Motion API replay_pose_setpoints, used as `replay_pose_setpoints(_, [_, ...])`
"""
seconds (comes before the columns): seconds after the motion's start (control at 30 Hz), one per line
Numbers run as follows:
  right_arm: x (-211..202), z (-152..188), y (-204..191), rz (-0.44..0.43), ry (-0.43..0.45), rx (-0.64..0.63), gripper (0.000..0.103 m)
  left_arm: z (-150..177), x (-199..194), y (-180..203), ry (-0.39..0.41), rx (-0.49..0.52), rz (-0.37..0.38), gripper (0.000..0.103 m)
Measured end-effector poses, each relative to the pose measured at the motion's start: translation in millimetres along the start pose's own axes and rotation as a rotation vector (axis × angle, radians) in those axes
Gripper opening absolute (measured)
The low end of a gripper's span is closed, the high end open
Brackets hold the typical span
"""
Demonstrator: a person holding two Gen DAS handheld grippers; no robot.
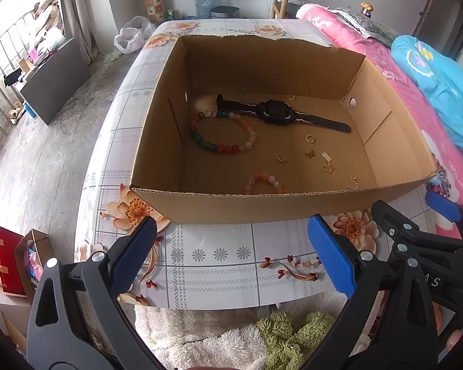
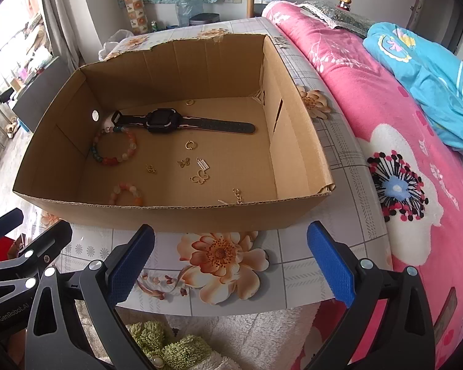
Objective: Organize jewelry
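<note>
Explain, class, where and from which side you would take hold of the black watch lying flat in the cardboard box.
Grip the black watch by its strap, just right of the thick case, coming straight down from above over the cardboard box walls. The strap lies flat and narrow, so the fingers should close across its width. That end is free, while the left end sits near the large bead bracelet. The right hand-held gripper is open.
</note>
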State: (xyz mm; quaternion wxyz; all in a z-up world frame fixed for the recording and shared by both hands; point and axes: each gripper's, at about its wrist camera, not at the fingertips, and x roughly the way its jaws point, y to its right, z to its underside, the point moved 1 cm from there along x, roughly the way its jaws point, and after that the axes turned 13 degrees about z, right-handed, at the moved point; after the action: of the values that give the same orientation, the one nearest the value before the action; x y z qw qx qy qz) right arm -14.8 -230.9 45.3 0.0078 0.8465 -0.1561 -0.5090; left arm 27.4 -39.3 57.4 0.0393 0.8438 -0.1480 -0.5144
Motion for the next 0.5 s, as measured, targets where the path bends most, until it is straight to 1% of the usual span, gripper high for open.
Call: replay_pose_setpoints(0.5, [-0.9, 0.2, 0.0, 0.001, 0.001, 0.0, 0.096, 0.9, -0.1, 0.3, 0.0, 0.0, 0.0, 0.095])
